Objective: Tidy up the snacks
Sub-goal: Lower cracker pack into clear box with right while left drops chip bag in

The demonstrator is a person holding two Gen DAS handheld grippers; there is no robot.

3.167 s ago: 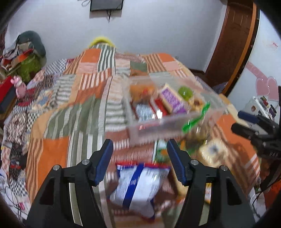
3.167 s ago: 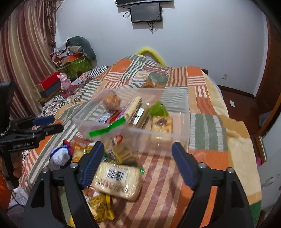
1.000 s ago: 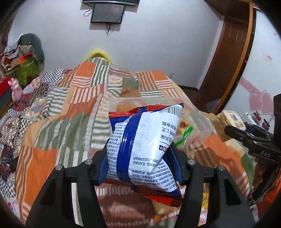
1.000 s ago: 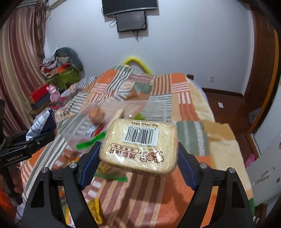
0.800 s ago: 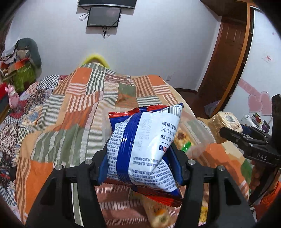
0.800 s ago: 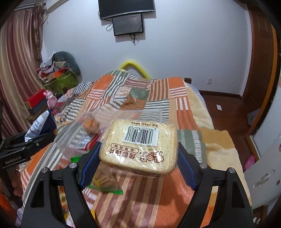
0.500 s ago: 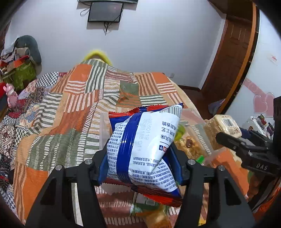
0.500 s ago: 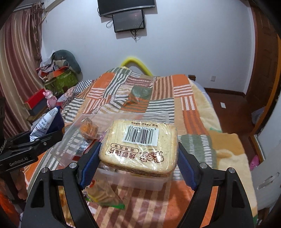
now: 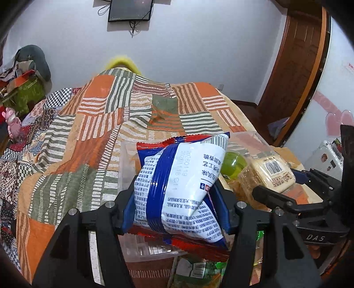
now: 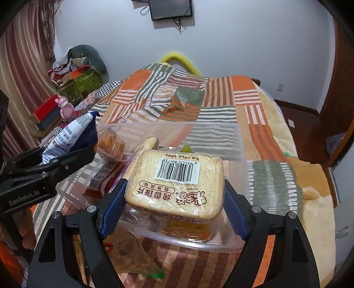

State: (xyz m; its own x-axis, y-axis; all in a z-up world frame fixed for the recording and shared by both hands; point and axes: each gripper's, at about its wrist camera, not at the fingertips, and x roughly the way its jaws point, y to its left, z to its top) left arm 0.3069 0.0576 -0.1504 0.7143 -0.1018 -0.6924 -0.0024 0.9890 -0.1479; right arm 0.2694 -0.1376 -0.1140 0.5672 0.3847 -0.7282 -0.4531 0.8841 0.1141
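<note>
- The left tongs are clamped on a blue-and-white snack bag with red crimped ends, its printed back and barcode facing the camera; the blue pads press its two sides.
- The right tongs are clamped on a wrapped toast-slice pack, beige, with a white barcode sticker on top and brown lettering along its near edge.
- Both packets are held above a clear plastic bin that sits on the bed; the toast-slice pack hangs over the bin's near right part, the snack bag over its left part.
- Inside the bin lie a green round item, an orange wrapped snack, a long pale packet and red-wrapped pieces, partly hidden by the held packs.
- In front of the bin, on the bed, lies a clear bag with a green seal, and further loose wrappers show under the left tongs.
- The bed carries a patchwork quilt in orange, green and striped squares.
- Beyond it stand a white wall with a small screen, a brown door, a striped curtain and a pink toy beside a clutter of boxes.
</note>
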